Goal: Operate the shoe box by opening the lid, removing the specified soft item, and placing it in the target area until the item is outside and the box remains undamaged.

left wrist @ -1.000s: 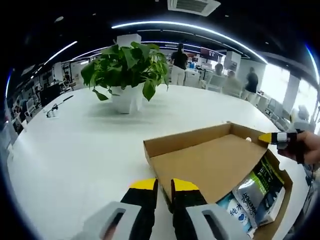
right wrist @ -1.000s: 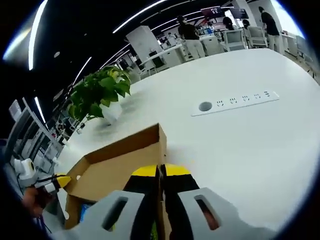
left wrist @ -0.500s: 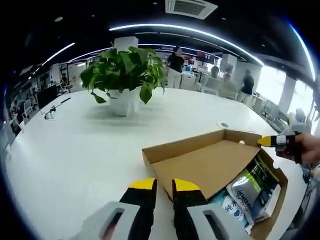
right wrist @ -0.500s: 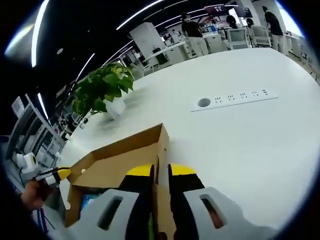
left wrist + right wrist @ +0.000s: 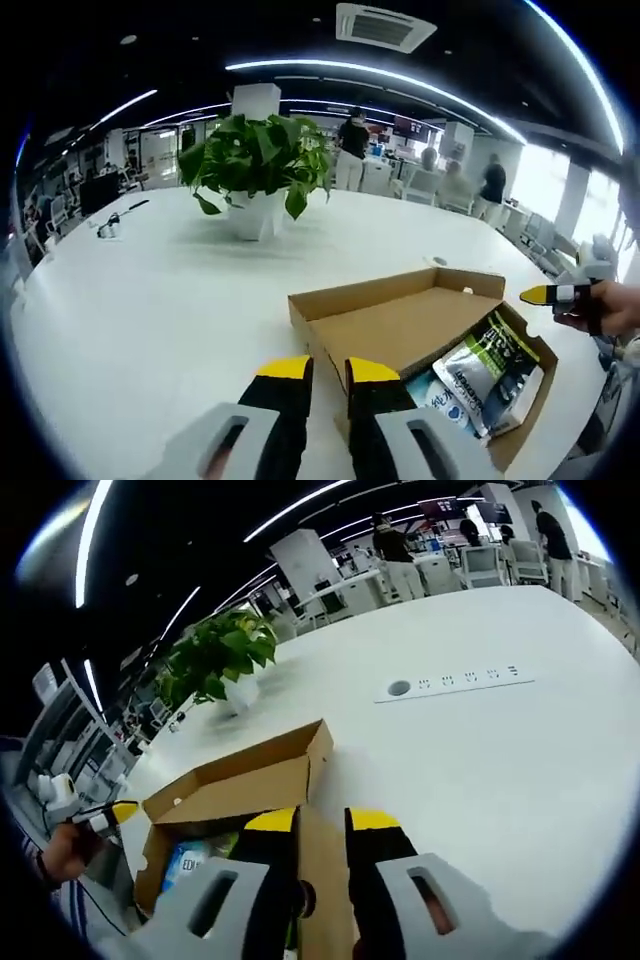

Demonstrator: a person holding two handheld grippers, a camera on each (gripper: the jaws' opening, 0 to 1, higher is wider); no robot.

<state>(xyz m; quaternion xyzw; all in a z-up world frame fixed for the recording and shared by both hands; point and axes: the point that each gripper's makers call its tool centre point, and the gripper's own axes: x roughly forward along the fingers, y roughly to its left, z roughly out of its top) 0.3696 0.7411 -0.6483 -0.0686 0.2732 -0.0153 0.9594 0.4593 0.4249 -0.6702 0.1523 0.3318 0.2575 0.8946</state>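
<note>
On a white counter (image 5: 150, 300) at frame centre, the box (image 5: 400, 330) is steadied by both grippers' jaws pinching opposite walls, leaving the packets (image 5: 485, 365) exposed for removal.

Open shoe box on the white table (image 5: 150, 300) — soft packs showing inside.

The brown cardboard shoe box (image 5: 400, 325) sits flat on the table with its lid (image 5: 385, 288) swung up and back, plain inner face exposed. Inside lie soft plastic packs: a grey-and-green pouch (image 5: 490, 360) resting tilted over a blue-and-white pack (image 5: 435, 395) — both within the box walls. In the right gripper view the box (image 5: 235, 780) shows the blue pack (image 5: 190, 860) near its corner.
</note>
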